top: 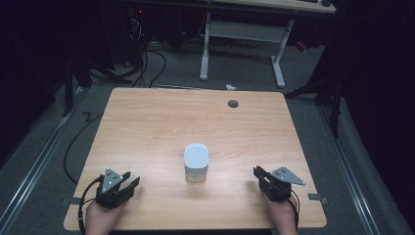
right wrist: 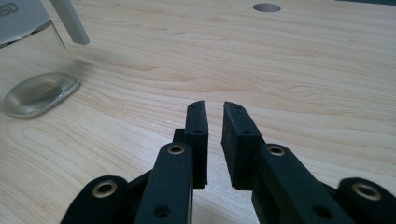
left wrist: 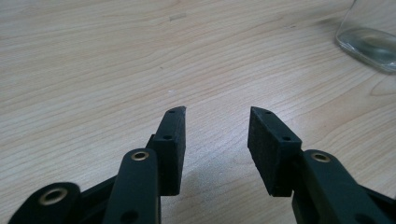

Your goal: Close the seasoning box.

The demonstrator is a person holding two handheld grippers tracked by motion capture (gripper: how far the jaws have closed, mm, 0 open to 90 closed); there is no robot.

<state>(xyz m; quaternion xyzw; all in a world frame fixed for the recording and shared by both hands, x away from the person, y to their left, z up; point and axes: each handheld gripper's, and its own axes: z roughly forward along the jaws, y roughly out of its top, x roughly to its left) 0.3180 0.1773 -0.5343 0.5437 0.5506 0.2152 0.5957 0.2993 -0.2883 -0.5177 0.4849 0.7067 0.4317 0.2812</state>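
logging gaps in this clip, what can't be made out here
- Jar contents: high view, white lid covers them.
- Jar top: left gripper view, cut by the frame's upper edge.
- Lid print: right gripper view, cut by the left edge.
- Floor clutter past the table: high view, too dark.

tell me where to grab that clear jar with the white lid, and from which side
Probably the clear jar's glass body below the white lid, tongs level, closing across its flat sides. It stands upright mid-table between both tongs; the left tongs stand wider open, so coming from the left looks easiest.
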